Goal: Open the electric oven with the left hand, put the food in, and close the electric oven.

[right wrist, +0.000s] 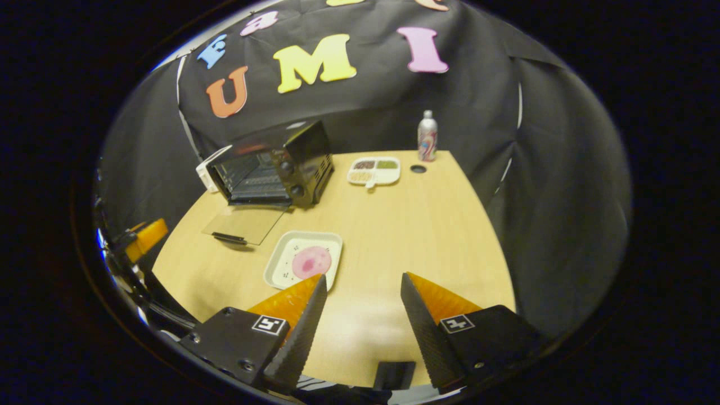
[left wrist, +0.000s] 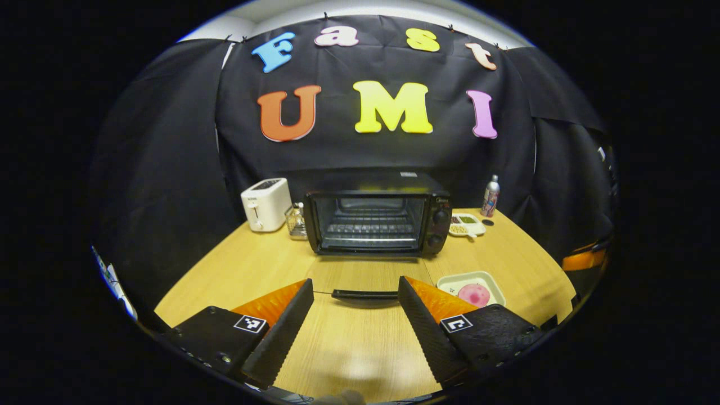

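Oven (left wrist: 376,220) door (left wrist: 364,275) down flat on tabletop (left wrist: 236,270). Food tray (right wrist: 304,260) just right of door. Left gripper (left wrist: 355,306) and right gripper (right wrist: 363,304) both wide apart, holding nothing.

No lettering reads clearly anywhere. The black electric oven (left wrist: 376,222) bears a small logo too blurred to read.
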Demonstrator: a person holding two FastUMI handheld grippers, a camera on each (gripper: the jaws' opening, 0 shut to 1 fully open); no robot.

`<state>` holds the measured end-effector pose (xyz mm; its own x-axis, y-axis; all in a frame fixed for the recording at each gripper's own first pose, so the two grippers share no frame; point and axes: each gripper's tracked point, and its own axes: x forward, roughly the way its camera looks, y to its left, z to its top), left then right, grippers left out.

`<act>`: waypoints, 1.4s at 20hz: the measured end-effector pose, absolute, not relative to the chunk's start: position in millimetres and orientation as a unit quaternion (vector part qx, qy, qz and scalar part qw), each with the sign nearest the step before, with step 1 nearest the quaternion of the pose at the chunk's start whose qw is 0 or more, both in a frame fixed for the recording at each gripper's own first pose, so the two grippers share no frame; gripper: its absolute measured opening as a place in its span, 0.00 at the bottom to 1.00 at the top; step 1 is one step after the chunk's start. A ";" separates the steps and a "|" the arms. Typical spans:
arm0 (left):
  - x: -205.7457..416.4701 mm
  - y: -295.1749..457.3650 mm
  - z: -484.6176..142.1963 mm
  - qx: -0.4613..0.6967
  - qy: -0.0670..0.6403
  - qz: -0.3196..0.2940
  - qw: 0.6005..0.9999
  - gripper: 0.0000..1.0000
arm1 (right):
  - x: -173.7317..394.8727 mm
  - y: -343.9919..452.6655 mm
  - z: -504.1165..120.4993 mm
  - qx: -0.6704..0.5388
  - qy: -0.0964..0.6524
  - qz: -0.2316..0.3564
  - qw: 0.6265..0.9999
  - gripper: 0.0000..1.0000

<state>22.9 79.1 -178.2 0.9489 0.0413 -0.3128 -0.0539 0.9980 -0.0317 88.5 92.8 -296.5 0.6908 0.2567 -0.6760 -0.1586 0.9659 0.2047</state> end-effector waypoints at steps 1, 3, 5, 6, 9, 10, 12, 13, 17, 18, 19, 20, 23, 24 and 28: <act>14.8 83.7 -162.1 -0.011 0.149 0.035 0.988 0.96 | 100.3 102.0 -308.7 0.072 0.390 0.124 0.909 0.76; 1.0 92.4 -135.4 0.001 0.137 0.061 0.989 0.96 | 124.2 123.5 -333.9 0.096 0.419 0.148 0.891 0.67; -10.8 94.8 -112.8 -0.010 0.135 0.087 0.987 0.96 | 148.7 140.0 -356.1 0.107 0.443 0.169 0.874 0.61; -15.4 95.8 -108.4 -0.018 0.135 0.100 0.986 0.96 | 157.7 146.9 -365.7 0.110 0.453 0.180 0.866 0.59; -26.7 103.8 -98.5 -0.028 0.133 0.142 0.981 0.96 | 169.7 157.4 -389.5 0.107 0.484 0.193 0.847 0.55; -30.7 104.8 -98.2 -0.031 0.134 0.152 0.979 0.96 | 170.5 159.9 -395.9 0.106 0.495 0.196 0.840 0.54; -38.5 106.9 -97.8 -0.032 0.138 0.171 0.975 0.96 | 168.0 163.6 -401.3 0.109 0.512 0.202 0.828 0.49; -41.9 107.7 -97.0 -0.032 0.140 0.179 0.973 0.96 | 171.8 165.0 -403.3 0.102 0.511 0.203 0.829 0.46; -47.4 109.9 -91.3 -0.031 0.136 0.191 0.972 0.96 | 170.8 159.8 -405.9 0.101 0.536 0.182 0.818 0.16; -47.7 110.1 -91.2 -0.033 0.137 0.191 0.971 0.96 | 170.6 158.5 -408.6 0.103 0.541 0.176 0.816 0.07; -45.6 110.6 -89.7 -0.037 0.131 0.190 0.972 0.96 | 171.0 159.0 -409.5 0.106 0.545 0.174 0.814 0.04; -44.3 111.6 -89.2 -0.042 0.129 0.191 0.972 0.96 | 172.4 159.4 -408.7 0.108 0.545 0.178 0.812 0.05; -35.5 106.4 -88.0 -0.048 0.119 0.175 0.976 0.96 | 172.5 161.6 -409.0 0.133 0.541 0.189 0.808 0.01; -31.3 105.6 -89.8 -0.048 0.117 0.166 0.978 0.96 | 170.2 160.8 -408.9 0.151 0.545 0.185 0.803 0.01; -15.1 107.8 -89.0 -0.067 0.103 0.120 0.985 0.96 | 175.1 150.4 -381.9 0.207 0.509 0.165 0.819 0.04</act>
<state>-15.1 107.8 -89.0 0.9496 0.2236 -0.2197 -0.2512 0.9621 -0.1067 175.1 150.4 -381.9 0.4281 0.4809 -0.7652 -0.0598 0.8599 0.5070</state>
